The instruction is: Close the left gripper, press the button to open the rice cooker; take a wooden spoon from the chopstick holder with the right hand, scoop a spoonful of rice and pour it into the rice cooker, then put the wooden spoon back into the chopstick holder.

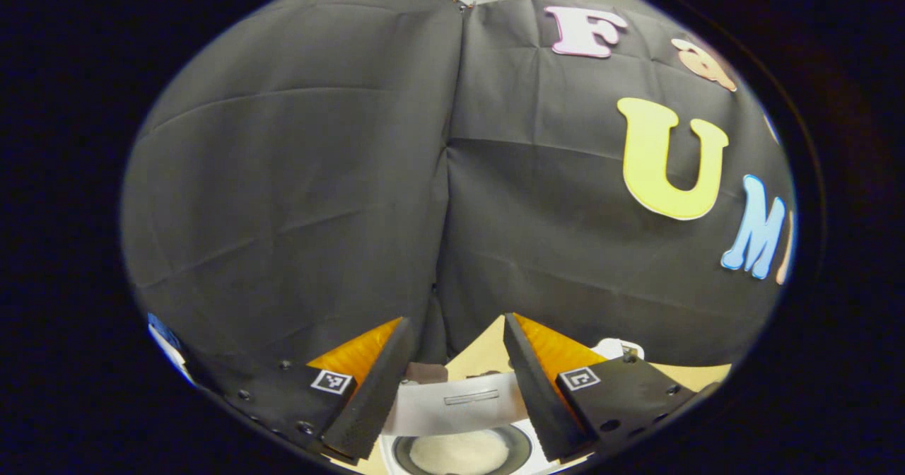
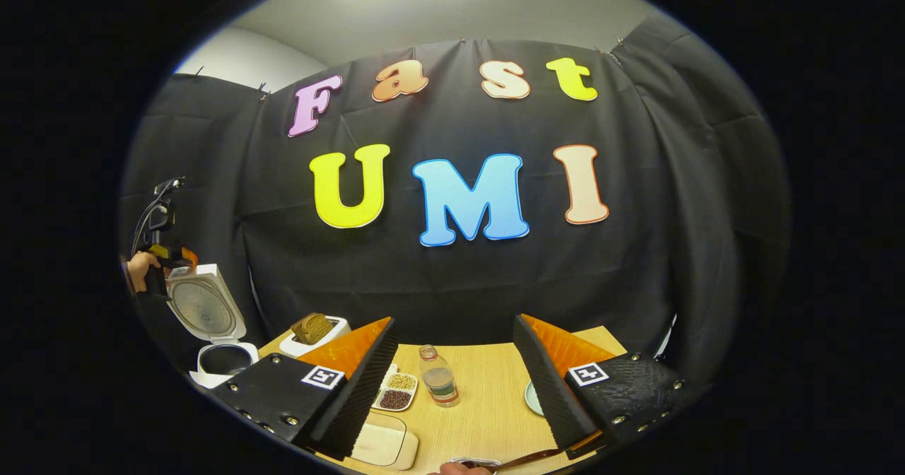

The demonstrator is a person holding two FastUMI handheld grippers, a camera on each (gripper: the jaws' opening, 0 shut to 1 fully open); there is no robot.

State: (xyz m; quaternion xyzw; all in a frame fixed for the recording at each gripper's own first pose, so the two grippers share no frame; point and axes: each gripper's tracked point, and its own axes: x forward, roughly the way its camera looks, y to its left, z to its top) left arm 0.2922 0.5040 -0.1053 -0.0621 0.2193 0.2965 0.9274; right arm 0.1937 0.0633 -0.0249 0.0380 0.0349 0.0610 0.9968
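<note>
White and already popped open, the rice cooker (image 2: 212,333) is standing at the desk's (image 2: 481,390) far left edge in the right gripper view, its lid (image 2: 205,307) tilted up and back. The left gripper (image 1: 452,390) is hovering over the cooker with its fingers spread wide, holding nothing; between them the lid's edge (image 1: 459,404) and the inner pot (image 1: 459,452), with something pale in it, are showing just below. From the right gripper view, a hand (image 2: 141,268) is holding that gripper behind the raised lid.

The right gripper (image 2: 452,390) is hanging over the desk, fingers wide apart and empty. Beyond them, well right of the cooker, a small bottle (image 2: 438,376) and a divided tray of beans (image 2: 396,390) are sitting. A dark slim handle (image 2: 537,455), possibly the wooden spoon, is lying by the right finger's base; I cannot tell for sure, and I cannot pick out the chopstick holder.

Judging from this, the spoon pickup is next. Risks: the lid getting knocked shut by the nearby left gripper, or a thin handle slipping between wide fingers and spilling rice.
</note>
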